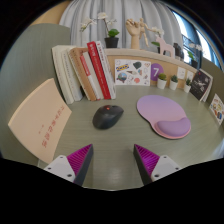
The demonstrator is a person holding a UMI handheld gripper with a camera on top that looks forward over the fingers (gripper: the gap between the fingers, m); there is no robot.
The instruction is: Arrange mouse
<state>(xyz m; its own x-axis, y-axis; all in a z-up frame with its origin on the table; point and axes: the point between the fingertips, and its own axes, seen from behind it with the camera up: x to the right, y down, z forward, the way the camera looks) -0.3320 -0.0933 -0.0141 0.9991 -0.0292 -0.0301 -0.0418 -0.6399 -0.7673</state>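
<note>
The tool [113, 160] stood wide open and empty, its 2 fingers aimed at the mouse [108, 117], which lay on the desk [120, 140] at 12 o'clock ahead, just beside the mouse pad [162, 114] at its 3 o'clock, presumably its destination.

**Desk layout, seen from the gripper**

Mouse [108, 117] sits on the table [110, 150], ahead of the fingers [76, 160], slightly left of the gap between them. Mouse pad [163, 114] lies right of the mouse, apart from it. A flat folder [38, 114] lies left of the mouse at the table's left side. A row of books [85, 70] stands behind the mouse, leaning. Cards [131, 70] stand right of the books, along the back. Small pots [170, 82] (contents unclear) stand behind the mouse pad. Gripper [111, 160] is nearest the viewer, fingers apart with nothing between them.
</note>
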